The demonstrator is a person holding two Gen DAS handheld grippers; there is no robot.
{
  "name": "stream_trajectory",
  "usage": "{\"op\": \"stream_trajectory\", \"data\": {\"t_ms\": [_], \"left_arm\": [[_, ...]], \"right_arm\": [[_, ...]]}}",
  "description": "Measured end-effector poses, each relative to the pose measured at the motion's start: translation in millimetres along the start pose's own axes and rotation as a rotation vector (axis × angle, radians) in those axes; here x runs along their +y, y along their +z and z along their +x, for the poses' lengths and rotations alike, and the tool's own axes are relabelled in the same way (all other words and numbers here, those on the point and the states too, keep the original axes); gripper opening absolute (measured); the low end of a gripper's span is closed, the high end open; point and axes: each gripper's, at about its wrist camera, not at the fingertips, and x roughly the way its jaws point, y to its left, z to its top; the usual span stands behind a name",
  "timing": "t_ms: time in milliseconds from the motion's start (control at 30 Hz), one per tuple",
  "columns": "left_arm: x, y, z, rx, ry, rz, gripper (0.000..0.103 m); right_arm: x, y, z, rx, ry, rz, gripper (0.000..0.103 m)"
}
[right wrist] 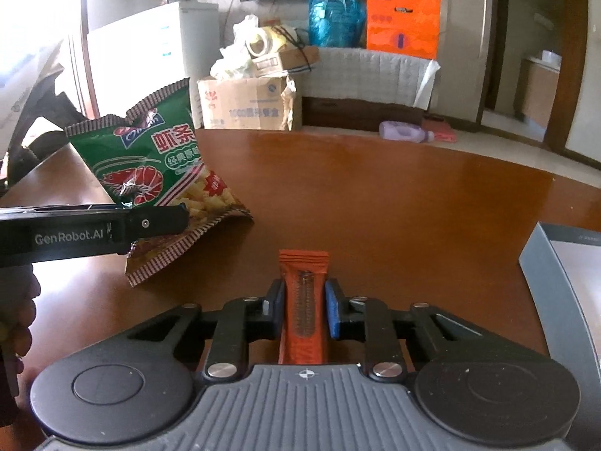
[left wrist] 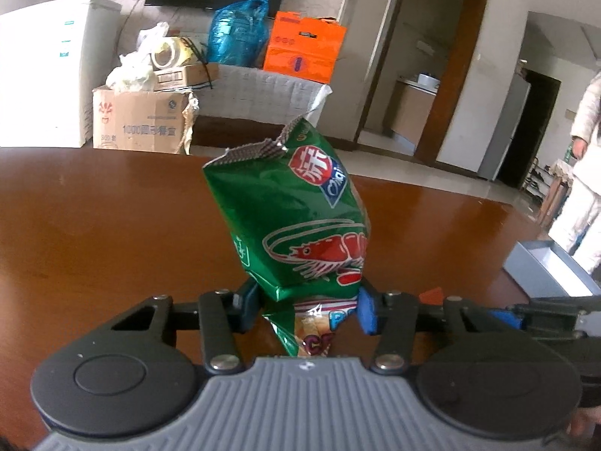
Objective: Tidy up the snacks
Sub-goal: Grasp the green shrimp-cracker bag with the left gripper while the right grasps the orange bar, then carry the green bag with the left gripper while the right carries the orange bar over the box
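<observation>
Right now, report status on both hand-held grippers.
Left hand-held gripper clamped on green foil shrimp-chip bag. Right hand-held gripper clamped on orange snack bar wrapper. Grey box to the right, path clear.

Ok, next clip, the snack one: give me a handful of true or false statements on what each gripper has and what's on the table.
1. The left gripper is closed on a green shrimp-chip bag. True.
2. The right gripper holds a blue bottle. False: its pads are on an orange snack bar wrapper.
3. The shrimp-chip bag is sealed. False: its top edge is torn open.
4. A grey open box sits on the wooden table at the right. True.
5. The snack bar already lies in the box. False: it is between the right gripper's fingers, over the table.
</observation>
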Motion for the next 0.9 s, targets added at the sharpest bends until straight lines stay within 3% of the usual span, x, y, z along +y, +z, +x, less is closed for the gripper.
{"op": "stream_trajectory", "data": {"t_ms": [400, 633, 900], "left_arm": [[-61, -13, -39, -0.007, -0.027, 0.102, 0.042], [-109, -29, -85, -0.012, -0.046, 0.12, 0.042], [-144, -55, -142, -0.011, -0.038, 0.109, 0.042]], "right_arm": [[-3, -4, -48, -0.018, 0.018, -0.055, 0.023], [-4, -6, -102, -0.08, 0.022, -0.081, 0.023], [-9, -31, -160, -0.099, 0.034, -0.068, 0.023]]}}
